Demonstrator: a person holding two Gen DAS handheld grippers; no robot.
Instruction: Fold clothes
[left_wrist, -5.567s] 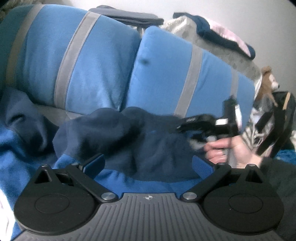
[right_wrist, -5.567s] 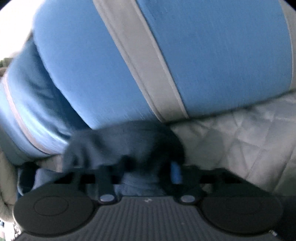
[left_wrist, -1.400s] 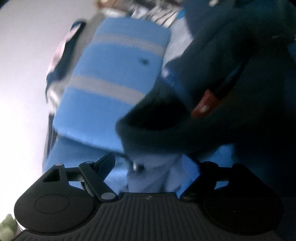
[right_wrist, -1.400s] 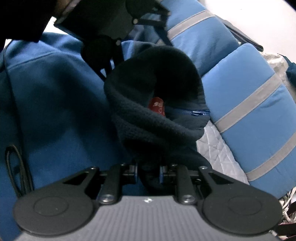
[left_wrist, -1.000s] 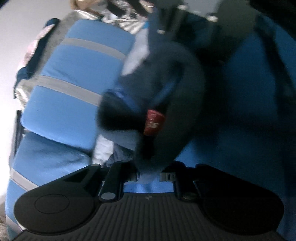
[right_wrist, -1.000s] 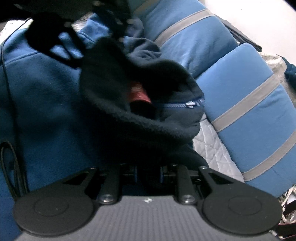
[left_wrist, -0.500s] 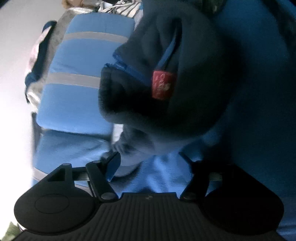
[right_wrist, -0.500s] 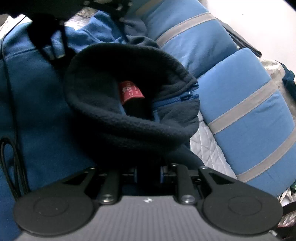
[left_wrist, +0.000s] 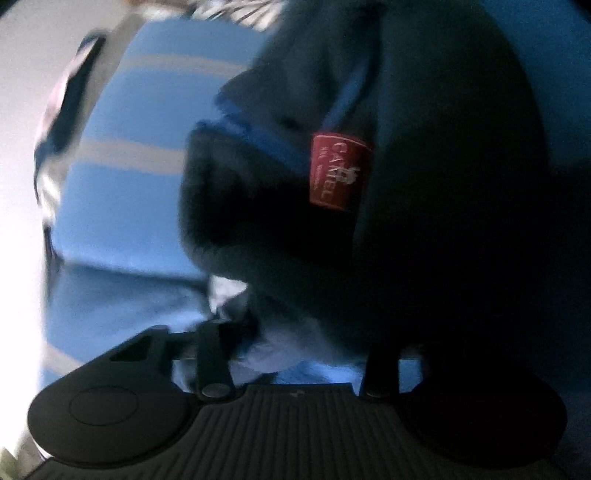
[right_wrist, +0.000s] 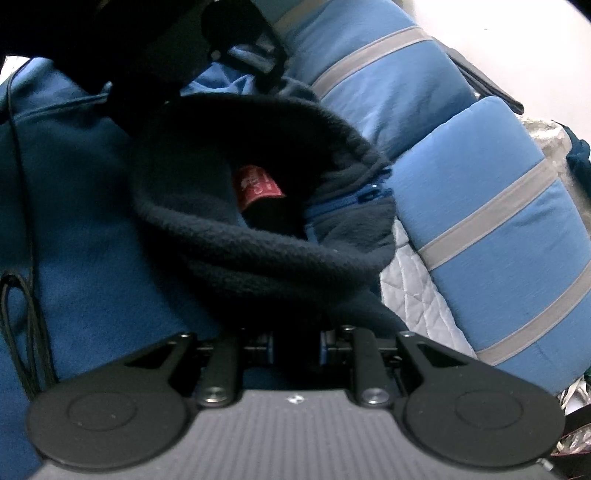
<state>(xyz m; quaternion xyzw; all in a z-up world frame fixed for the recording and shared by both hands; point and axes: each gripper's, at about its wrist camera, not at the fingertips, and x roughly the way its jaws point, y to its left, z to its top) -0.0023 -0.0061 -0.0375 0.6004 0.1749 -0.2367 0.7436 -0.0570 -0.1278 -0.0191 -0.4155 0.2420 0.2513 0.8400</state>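
Navy fleece fills most of what we see: the jacket is held up off the sofa by its collar so the body can hang straight, which we judge is the set-up for laying it flat and folding it. Starting on the left, our left gripper sits low under the collar; its jaws are spread partway, with pale blue lining and the dark collar edge lying between them, but the view is dim and blurred, so we cannot tell whether they are actually pinching cloth or only resting against it. Just beyond those jaws and slightly to their right, the red label shows inside the open collar, with the blue zipper tape running up to its left. Farther left of the jaws, well apart, lie the blue sofa cushions. Moving to the right, our right gripper has its jaws drawn close together, pinching the thick rolled edge of the collar directly ahead of them. The collar opens just beyond that grip, the label again visible inside. To the left of these jaws hangs the lighter blue body of the jacket; to their right are the quilted white cover and striped cushions.
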